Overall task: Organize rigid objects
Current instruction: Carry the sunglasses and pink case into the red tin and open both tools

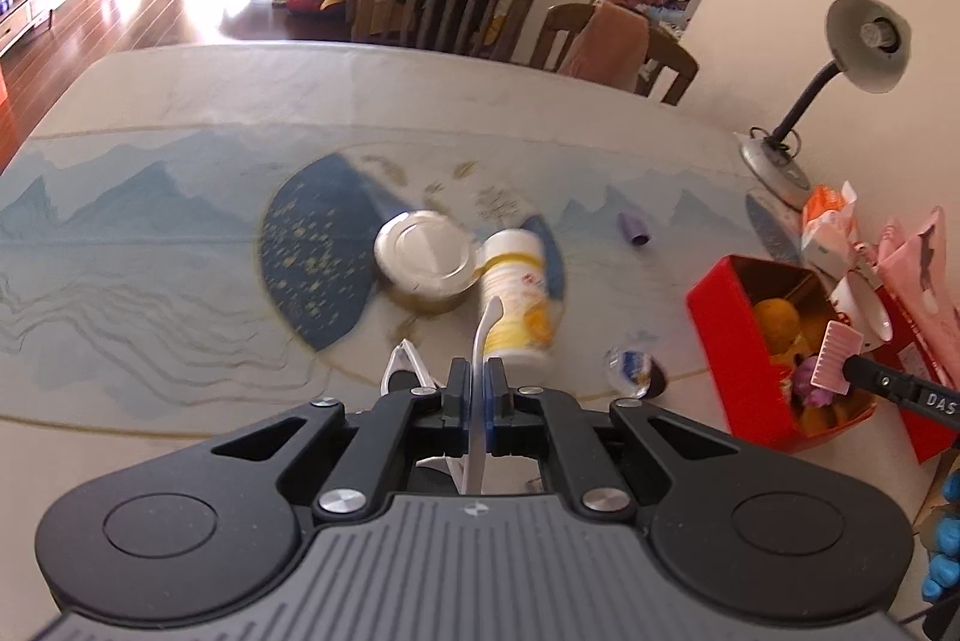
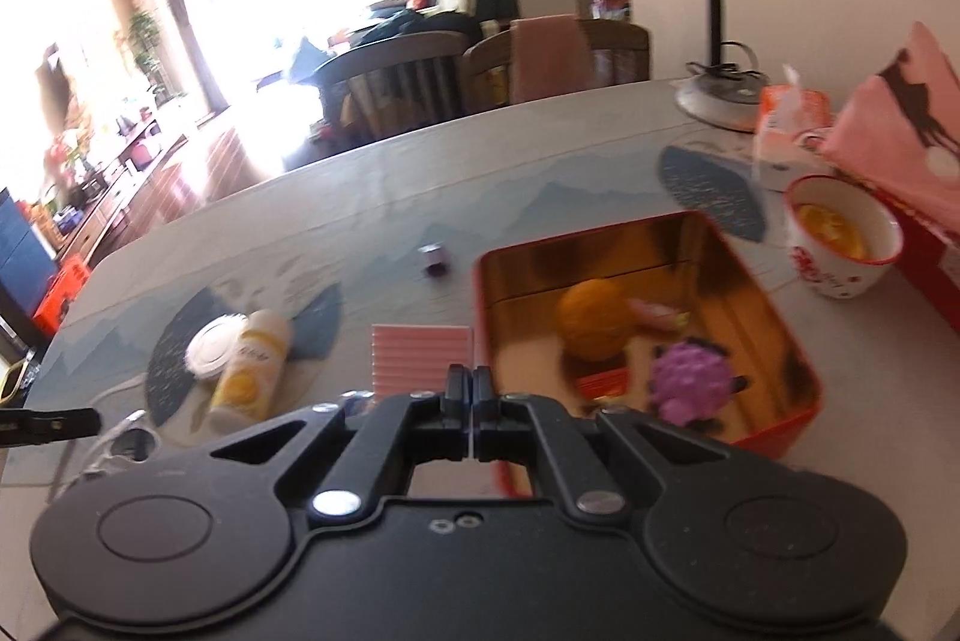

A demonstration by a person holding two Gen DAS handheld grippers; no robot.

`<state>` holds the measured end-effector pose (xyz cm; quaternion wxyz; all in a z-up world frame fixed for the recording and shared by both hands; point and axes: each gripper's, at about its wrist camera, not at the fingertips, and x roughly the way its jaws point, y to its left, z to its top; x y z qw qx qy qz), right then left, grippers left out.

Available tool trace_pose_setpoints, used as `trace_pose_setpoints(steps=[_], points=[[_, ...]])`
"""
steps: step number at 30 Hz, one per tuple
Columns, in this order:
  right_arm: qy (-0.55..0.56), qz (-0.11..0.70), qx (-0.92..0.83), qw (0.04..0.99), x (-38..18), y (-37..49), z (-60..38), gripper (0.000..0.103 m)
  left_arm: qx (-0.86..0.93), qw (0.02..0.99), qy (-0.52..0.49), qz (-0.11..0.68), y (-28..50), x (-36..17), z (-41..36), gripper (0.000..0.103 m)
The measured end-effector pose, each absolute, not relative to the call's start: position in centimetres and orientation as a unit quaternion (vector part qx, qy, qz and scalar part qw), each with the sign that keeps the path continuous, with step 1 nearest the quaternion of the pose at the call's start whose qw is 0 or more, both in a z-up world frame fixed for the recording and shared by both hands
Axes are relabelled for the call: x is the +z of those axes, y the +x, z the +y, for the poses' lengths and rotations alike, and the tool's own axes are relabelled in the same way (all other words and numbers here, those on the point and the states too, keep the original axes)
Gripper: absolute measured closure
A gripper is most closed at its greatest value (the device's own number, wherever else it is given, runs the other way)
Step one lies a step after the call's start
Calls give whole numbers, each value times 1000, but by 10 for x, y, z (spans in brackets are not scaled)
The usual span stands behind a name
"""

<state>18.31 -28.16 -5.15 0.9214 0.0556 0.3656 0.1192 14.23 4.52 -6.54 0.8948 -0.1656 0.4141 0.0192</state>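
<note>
In the left wrist view my left gripper (image 1: 478, 371) is shut on the thin white temple arm of a pair of clear glasses (image 1: 485, 329), lifted off the table; a lens shows at its left. My right gripper (image 1: 849, 364) is shut on a pink ribbed piece (image 1: 831, 358) and hangs over the red tin box (image 1: 720, 305). In the right wrist view the right gripper (image 2: 474, 378) pinches the pink ribbed piece (image 2: 420, 356) beside the red tin box (image 2: 801, 401), which holds an orange ball (image 2: 591, 320) and a purple spiky ball (image 2: 690, 380). The left gripper (image 2: 90, 420) and the glasses (image 2: 129, 440) show at the left edge.
A white-lidded jar (image 1: 423, 251) and a lying yellow-white bottle (image 1: 516, 305) sit mid-table, with a purple cap (image 1: 633, 228) and a small clear ball (image 1: 636, 371) nearby. A desk lamp (image 1: 864, 41), a mug (image 2: 840, 239), a pink bag (image 2: 900, 125) and cartons crowd the right side. Chairs stand beyond the far edge.
</note>
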Motion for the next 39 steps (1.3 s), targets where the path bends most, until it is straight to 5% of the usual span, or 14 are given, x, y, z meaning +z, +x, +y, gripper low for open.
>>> trace_pose_setpoints(steps=[23,39], points=[[64,378,41,923,-78,245,-378,102,-130,889,-117,423,276,-27,-123,99],[5,423,70,903,-104,292,-367,102,-159,880,-75,442,329,-69,-203,99]])
